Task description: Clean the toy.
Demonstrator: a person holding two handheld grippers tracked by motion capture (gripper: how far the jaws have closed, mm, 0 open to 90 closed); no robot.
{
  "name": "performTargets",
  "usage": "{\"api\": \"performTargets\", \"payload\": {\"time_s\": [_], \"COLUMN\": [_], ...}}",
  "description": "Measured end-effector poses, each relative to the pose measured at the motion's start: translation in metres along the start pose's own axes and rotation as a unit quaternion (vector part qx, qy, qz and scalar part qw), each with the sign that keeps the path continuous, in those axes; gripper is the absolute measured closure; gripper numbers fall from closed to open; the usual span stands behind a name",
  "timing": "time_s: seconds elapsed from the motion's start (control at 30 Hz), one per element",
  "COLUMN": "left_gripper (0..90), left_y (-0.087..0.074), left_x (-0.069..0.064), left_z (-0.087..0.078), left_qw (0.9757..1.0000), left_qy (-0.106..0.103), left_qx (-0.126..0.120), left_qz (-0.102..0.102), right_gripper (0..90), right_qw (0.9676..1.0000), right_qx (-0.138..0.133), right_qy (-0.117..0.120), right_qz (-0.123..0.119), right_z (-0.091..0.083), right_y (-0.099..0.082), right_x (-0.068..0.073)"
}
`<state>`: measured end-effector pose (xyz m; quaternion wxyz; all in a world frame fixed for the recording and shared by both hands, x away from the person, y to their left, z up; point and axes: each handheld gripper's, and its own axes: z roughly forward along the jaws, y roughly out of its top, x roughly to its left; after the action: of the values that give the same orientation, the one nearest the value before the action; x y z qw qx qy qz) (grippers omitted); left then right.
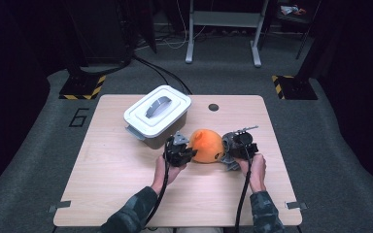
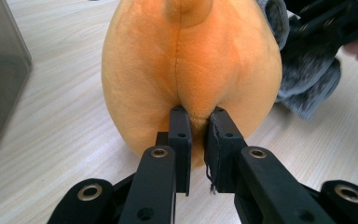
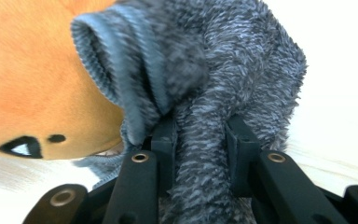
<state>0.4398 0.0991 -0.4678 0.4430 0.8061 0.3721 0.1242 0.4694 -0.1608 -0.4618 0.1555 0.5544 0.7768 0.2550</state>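
Orange plush toy [image 1: 207, 145] near the middle of the wooden table [image 1: 126, 184], just in front of the lidded white bin [image 1: 157, 115], with a fuzzy grey garment [image 3: 223, 79] bunched against its right side. Judged as a dressing or undressing job about midway: grey fabric off the orange body for the most part, ribbed cuff lying against the face, nothing yet pulled clear or drawn on. Left gripper [image 2: 198, 122] nearly pressed together, pinching a small fold of orange plush at the seam on the toy's rear. Right gripper [image 3: 200, 135] clamped on a thick roll of the grey fabric, squeezed between both black pads. Bin lid in place, untouched.
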Motion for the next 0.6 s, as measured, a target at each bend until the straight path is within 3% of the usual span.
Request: {"api": "performTargets", "payload": {"time_s": [0.1,0.33,0.5,0.6], "left_gripper": [80.9,80.9,80.9,80.9], "left_y": [0.000,0.000,0.000,0.000], "left_x": [0.000,-0.001,-0.001,0.000], "left_z": [0.000,0.000,0.000,0.000], "left_qw": [1.0000,1.0000,1.0000,1.0000], "left_qy": [0.000,0.000,-0.003,-0.003], "left_qx": [-0.001,0.000,0.000,-0.003], "left_qz": [0.000,0.003,0.007,0.004], "right_gripper": [69.3,69.2,69.2,69.3], "right_qw": [0.9997,0.9943,0.9914,0.9920], "right_qx": [-0.021,-0.078,-0.075,-0.070], "right_qy": [0.001,0.034,0.047,0.044], "right_qz": [-0.010,-0.065,-0.096,-0.096], "right_z": [-0.017,-0.052,-0.050,-0.044], "right_y": [0.008,0.035,0.047,0.048], "right_x": [0.005,0.043,0.068,0.070]}}
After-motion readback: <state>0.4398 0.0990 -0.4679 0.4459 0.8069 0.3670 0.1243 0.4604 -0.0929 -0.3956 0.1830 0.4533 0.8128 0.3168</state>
